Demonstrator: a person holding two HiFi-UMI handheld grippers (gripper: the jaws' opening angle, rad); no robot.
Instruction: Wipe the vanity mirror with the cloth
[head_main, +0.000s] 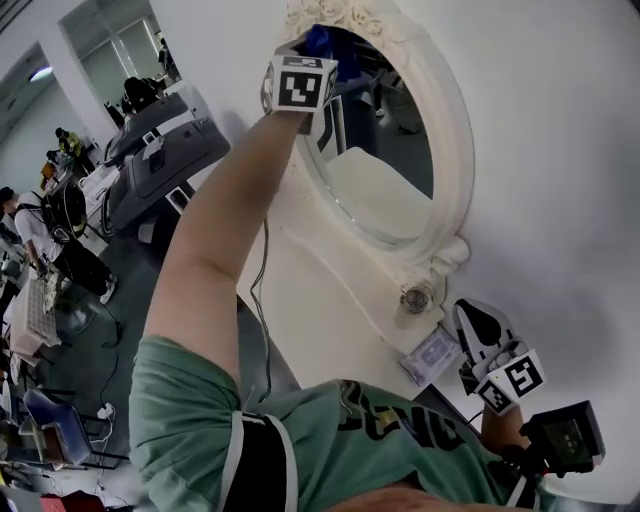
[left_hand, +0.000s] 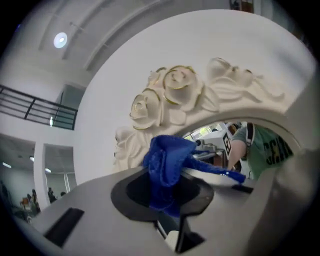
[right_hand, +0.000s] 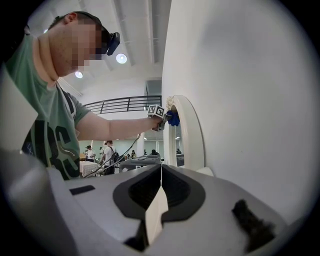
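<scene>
Wipe step, judging by position: left gripper (left_hand: 165, 192) raised to the top of the oval mirror (head_main: 385, 150), jaws clamped on a bunched blue cloth (left_hand: 167, 155). Cloth bulging out past the jaw tips, right at the upper edge of the glass, just below the carved roses (left_hand: 172, 92) on the white frame (head_main: 455, 130). Cloth-to-glass contact likely but not confirmable from any view; could be on the frame lip instead. Right gripper (right_hand: 160, 192) low, well apart from the mirror, off its lower right beside the white wall (head_main: 560, 150), jaws closed flat together, nothing between them, idle. Large area of glass below the cloth, so probably the top of a pass, plenty left to cover. Next move, as a guess: press cloth flat to the glass, sweep down or across in overlapping strokes, stay off the raised moulding to avoid snagging the wad on the roses, keep the clamp firm. Containers: none identifiable. Small pale flat item (head_main: 432, 355) below the frame, too blurred to name, contents unknown.
</scene>
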